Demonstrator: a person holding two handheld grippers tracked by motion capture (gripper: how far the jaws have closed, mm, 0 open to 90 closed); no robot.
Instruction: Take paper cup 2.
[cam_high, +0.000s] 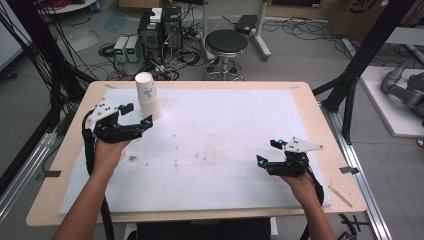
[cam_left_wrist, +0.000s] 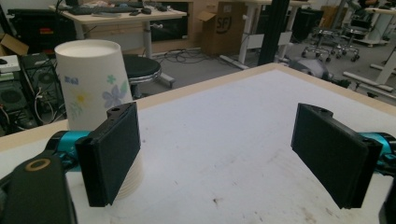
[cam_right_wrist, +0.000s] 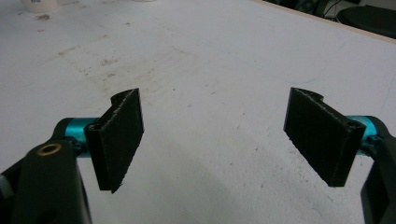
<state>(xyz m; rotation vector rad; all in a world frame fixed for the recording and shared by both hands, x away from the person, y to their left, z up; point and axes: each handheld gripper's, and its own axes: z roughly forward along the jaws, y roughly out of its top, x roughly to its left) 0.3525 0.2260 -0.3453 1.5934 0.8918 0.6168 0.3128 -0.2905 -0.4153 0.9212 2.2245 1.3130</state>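
White paper cups (cam_high: 147, 95), nested upside down with a small flower print on the side, stand in the upper left of the high view, on the white sheet (cam_high: 210, 150) covering the wooden surface (cam_high: 327, 160). Just beside them, left of centre, the left tongs (cam_high: 136, 115) hover released, jaws spread wide with nothing between them. In the left gripper view the cup stack (cam_left_wrist: 95, 88) rises behind the left-hand jaw, at the upper left of the frame; whether that jaw touches it I cannot tell. Over at the lower right of the high view, the right tongs (cam_high: 269, 152) sit low and well apart from the cups, also released, gap bare over the scuffed, stained sheet (cam_right_wrist: 210, 74). Beyond the far edge, a black round stool (cam_high: 226, 42) stands on the floor.
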